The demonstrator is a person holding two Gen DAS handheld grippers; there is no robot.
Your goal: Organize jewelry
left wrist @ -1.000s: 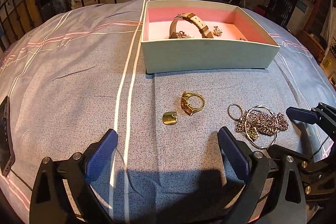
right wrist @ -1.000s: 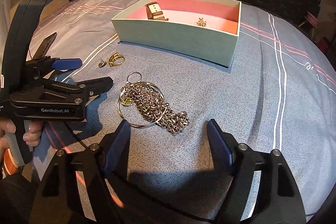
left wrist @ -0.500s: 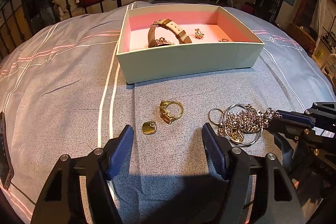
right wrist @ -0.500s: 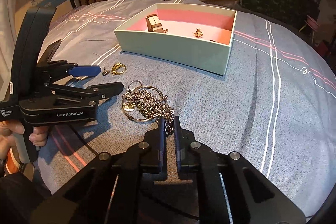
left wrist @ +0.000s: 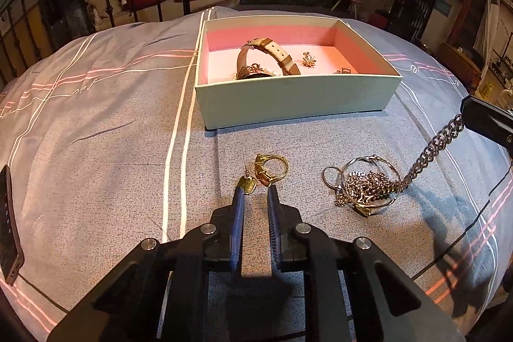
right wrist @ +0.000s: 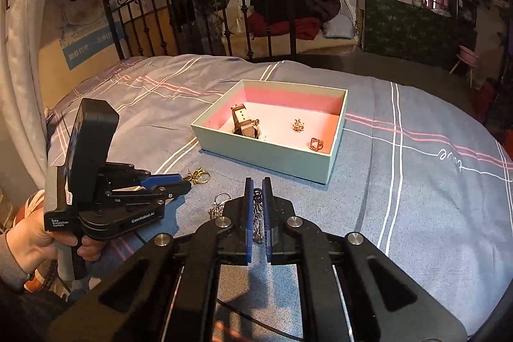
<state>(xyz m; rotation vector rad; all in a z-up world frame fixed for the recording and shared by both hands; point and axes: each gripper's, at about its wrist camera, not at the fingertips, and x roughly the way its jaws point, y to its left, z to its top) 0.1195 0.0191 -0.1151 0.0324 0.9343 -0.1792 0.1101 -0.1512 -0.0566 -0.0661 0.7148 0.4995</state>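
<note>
A silver chain (left wrist: 429, 151) rises from a jewelry pile (left wrist: 365, 185) on the bedspread (left wrist: 96, 149), clamped in the right gripper (right wrist: 256, 185). The left gripper (left wrist: 255, 189) is closing on a gold earring (left wrist: 247, 183) beside a ring (left wrist: 271, 167). Behind sits 1 open box (left wrist: 288, 101).

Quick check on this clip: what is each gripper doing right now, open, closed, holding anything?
Left gripper: jaws closing, pinching the small gold earring at the fingertips.
Right gripper: shut on the silver chain, one end lifted off the bedspread.

Dim warm light, hard shadows near the camera, fisheye-bent dark corners.
</note>
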